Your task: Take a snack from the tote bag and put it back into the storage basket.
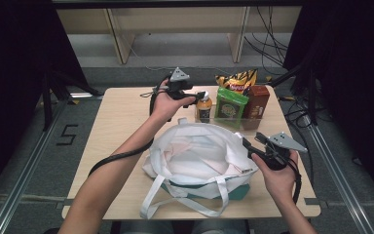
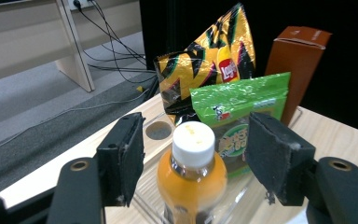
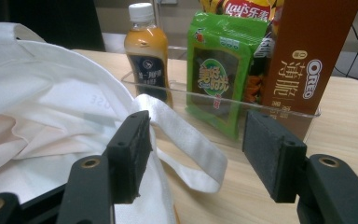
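While the person's left hand [image 1: 164,102] stays at the far middle of the worktop [image 1: 121,109], the left claw [image 1: 200,94] stands just above the orange drink bottle [image 1: 204,108]. In the left gripper view its two black jaws are wide apart, one on each side of the white cap [image 2: 194,138], and the pads do not press on it; nothing is gripped. The bottle stands upright at the left end of a clear tray [image 3: 223,105] at the far side of the worktop. To the right of the bottle in this tray there is a green snack pack [image 1: 231,107], then a brown biscuit box [image 1: 256,103], and a yellow chip bag [image 1: 237,79] stands behind them.

Nearer, in the middle of the worktop, a white tote bag [image 1: 195,158] lies with its mouth open. At its right edge is the right claw [image 1: 247,145], held by the right hand [image 1: 278,173]. Its jaws are also open. In the right gripper view one jaw is beside the bag's rim and a white strap [image 3: 191,140] lies between the jaws, but I cannot tell if a pad touches the cloth.
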Action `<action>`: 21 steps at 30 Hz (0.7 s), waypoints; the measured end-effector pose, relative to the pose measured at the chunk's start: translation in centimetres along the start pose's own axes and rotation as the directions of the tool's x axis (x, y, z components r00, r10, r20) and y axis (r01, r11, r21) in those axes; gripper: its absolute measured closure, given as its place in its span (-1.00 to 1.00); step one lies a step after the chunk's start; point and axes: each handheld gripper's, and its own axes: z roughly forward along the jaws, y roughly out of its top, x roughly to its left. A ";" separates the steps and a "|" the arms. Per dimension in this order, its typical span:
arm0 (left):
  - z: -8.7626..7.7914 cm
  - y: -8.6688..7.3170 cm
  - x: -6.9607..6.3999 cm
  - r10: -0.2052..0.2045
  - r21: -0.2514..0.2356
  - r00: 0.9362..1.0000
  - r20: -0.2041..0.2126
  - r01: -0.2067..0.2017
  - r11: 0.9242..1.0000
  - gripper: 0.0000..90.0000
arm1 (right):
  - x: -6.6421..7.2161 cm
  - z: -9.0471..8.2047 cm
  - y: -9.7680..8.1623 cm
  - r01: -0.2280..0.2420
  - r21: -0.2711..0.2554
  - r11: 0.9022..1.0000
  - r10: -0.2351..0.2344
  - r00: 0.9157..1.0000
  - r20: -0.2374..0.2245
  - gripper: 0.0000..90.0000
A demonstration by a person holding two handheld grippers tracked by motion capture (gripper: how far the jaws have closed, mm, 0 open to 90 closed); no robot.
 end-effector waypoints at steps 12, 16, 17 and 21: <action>-6.8 -2.4 0.4 0.005 -0.061 1.000 -0.020 -0.006 0.998 -0.21 | 0.3 -0.1 0.0 -0.025 0.005 1.000 0.025 1.000 0.013 -0.06; -8.6 -3.5 0.3 0.007 -0.068 1.000 -0.018 -0.008 0.998 -0.23 | 0.2 -0.1 0.0 -0.004 0.011 1.000 0.004 1.000 0.010 -0.06; -8.9 -3.8 0.2 0.002 -0.071 1.000 -0.020 -0.003 0.997 -0.23 | 0.2 -0.1 0.0 -0.007 0.008 1.000 0.007 1.000 0.005 -0.07; -10.1 -4.6 0.1 0.012 -0.075 1.000 -0.017 -0.013 0.997 -0.25 | 0.3 -0.1 0.1 -0.008 0.015 1.000 0.008 1.000 0.006 -0.07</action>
